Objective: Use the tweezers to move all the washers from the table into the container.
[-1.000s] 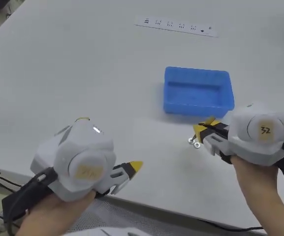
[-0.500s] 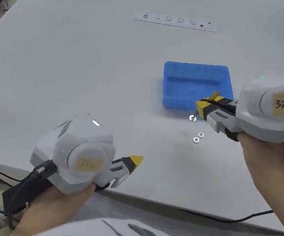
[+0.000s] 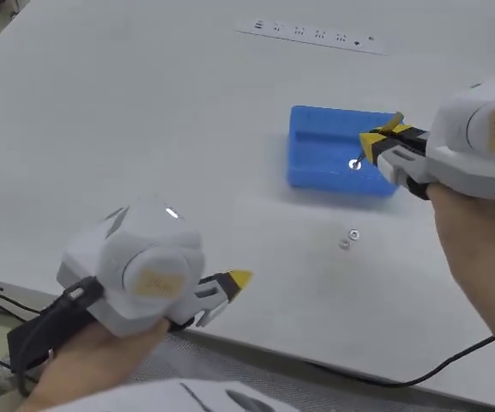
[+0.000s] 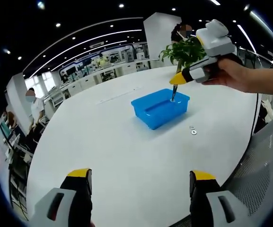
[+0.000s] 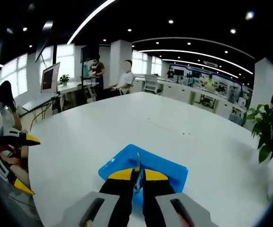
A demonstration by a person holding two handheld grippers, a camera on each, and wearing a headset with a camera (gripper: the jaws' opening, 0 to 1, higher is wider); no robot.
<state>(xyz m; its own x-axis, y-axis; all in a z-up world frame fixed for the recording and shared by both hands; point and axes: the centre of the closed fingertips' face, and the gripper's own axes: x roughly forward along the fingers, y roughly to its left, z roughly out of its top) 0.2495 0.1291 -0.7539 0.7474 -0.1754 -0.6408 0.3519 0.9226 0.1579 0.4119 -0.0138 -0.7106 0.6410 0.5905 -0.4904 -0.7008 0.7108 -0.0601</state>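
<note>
**Head view.** My right gripper (image 3: 374, 144) holds its jaws narrow on the tweezers (image 3: 361, 157). The tweezers' tip is over the blue container (image 3: 316, 142), with one washer (image 3: 355, 165) at the tip. Two loose washers (image 3: 349, 239) lie on the table (image 3: 144, 103) at the container's 6 o'clock. My left gripper (image 3: 230, 285) hovers at its 8 o'clock, well apart.

**Left gripper view.** My jaws stand wide with nothing between them. The container is at 12 o'clock.

**Right gripper view.** My jaws are nearly together, clamping the tweezers, which point to 12 o'clock over the container.

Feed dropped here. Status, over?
Right gripper shut on tweezers, washer at tip over container. Left gripper open, idle. Two washers on table. Path clear.
</note>
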